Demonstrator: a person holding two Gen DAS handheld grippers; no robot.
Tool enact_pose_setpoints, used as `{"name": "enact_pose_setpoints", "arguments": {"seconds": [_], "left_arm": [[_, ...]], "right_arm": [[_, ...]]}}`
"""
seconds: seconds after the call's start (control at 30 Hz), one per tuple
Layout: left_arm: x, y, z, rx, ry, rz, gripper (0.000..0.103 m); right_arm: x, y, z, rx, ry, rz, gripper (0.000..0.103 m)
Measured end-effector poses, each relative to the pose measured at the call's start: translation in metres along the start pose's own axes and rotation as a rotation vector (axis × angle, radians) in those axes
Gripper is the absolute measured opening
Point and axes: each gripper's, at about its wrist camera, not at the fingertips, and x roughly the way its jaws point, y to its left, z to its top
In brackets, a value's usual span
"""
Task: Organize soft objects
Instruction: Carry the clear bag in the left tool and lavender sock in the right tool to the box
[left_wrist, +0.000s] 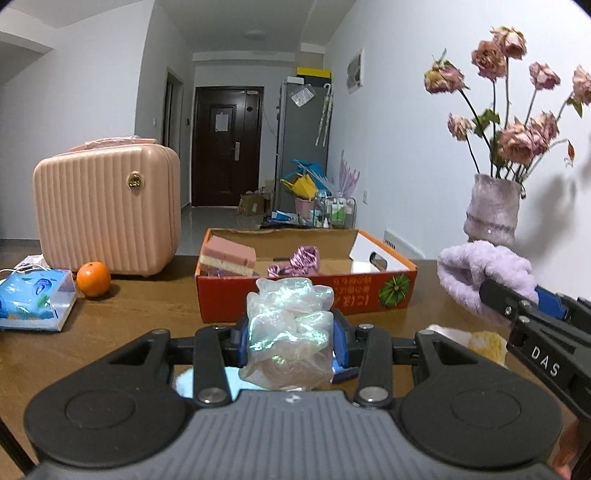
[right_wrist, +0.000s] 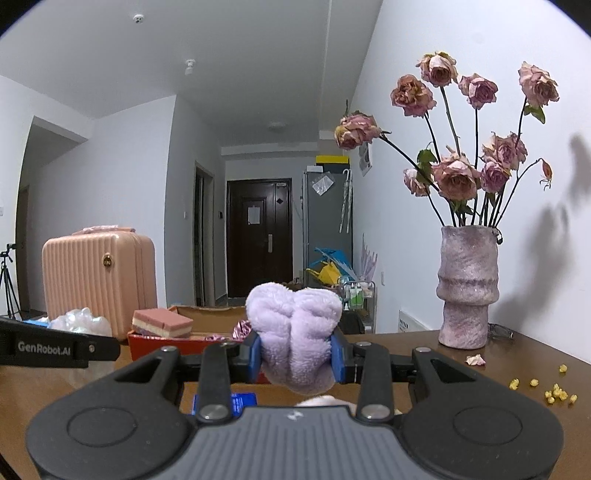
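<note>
Left wrist view: the left gripper (left_wrist: 291, 341) clamps an iridescent scrunchie (left_wrist: 290, 328) above the surface (left_wrist: 140, 314), near the red box (left_wrist: 306, 291). Right wrist view: the right gripper (right_wrist: 295, 356) squeezes a fluffy lilac scrunchie (right_wrist: 295, 332), with the vase (right_wrist: 467, 288) far right.

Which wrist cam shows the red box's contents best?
Left wrist. It looks down into the red box, showing the pink sponge and the shiny purple scrunchie. The right wrist view sees it from lower, mostly behind the purple plush clamped in the right gripper.
</note>
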Motion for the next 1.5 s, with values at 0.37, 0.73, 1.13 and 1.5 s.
{"name": "enact_pose_setpoints", "arguments": {"seconds": [0.37,0.73,1.13,1.5], "left_arm": [[0.015,0.011,0.02,-0.048,-0.037,0.028,0.042],[0.041,0.02,0.037,-0.082,-0.055,0.036,0.042],[0.08,0.02,0.053,-0.093,-0.063,0.037,0.042],[0.119,0.016,0.066,-0.109,-0.06,0.038,0.042]], "right_arm": [[0.019,0.012,0.008,0.024,-0.034,-0.007,0.035],[0.047,0.021,0.018,0.037,-0.065,-0.022,0.035],[0.092,0.027,0.025,0.056,-0.066,-0.019,0.035],[0.135,0.033,0.026,0.05,-0.051,-0.011,0.035]]}}
